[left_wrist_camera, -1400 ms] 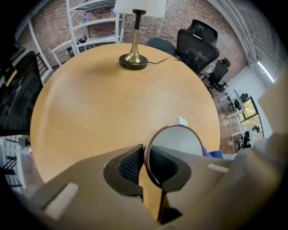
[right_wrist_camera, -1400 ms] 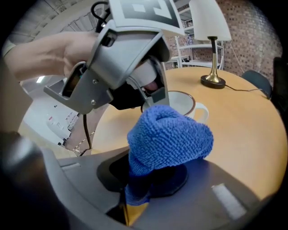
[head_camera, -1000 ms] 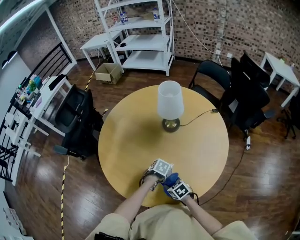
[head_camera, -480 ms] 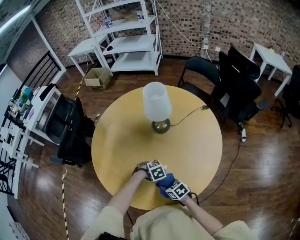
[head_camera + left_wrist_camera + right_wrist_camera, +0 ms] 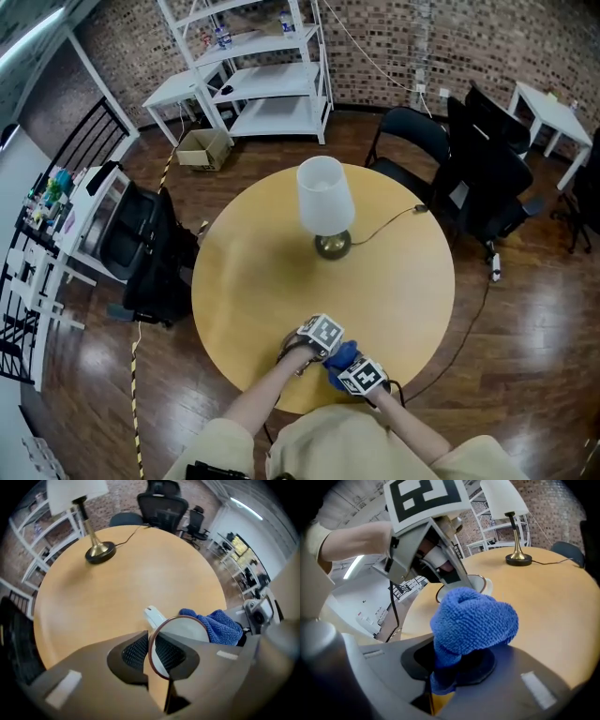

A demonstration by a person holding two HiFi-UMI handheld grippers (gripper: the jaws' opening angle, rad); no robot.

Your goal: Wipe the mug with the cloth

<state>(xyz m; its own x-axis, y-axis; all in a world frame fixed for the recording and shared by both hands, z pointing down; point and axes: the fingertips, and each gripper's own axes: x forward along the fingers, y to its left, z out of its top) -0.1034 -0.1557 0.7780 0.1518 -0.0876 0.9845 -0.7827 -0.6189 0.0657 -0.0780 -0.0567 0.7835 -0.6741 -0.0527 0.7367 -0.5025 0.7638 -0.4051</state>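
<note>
Step in hand: mug steadied, wipe seemingly about to begin. Left gripper [image 5: 150, 644] points down, jaws just closed, now clamped on rim of mug [image 5: 187, 627]. Mug upright at near edge of table [image 5: 281, 272], handle on side away from cloth. Right gripper [image 5: 452, 660] pinched tight on cloth [image 5: 473, 620], bunched wad sticking out past jaws, just beside rim; contact unclear. Next, likely: press wad onto rim or inner wall, rub round, left keeping mug steady.

Soft, even indoor light is falling; the floor [image 5: 525, 319] is gleaming, fisheye is bending edges, near foreground is blurring.
</note>
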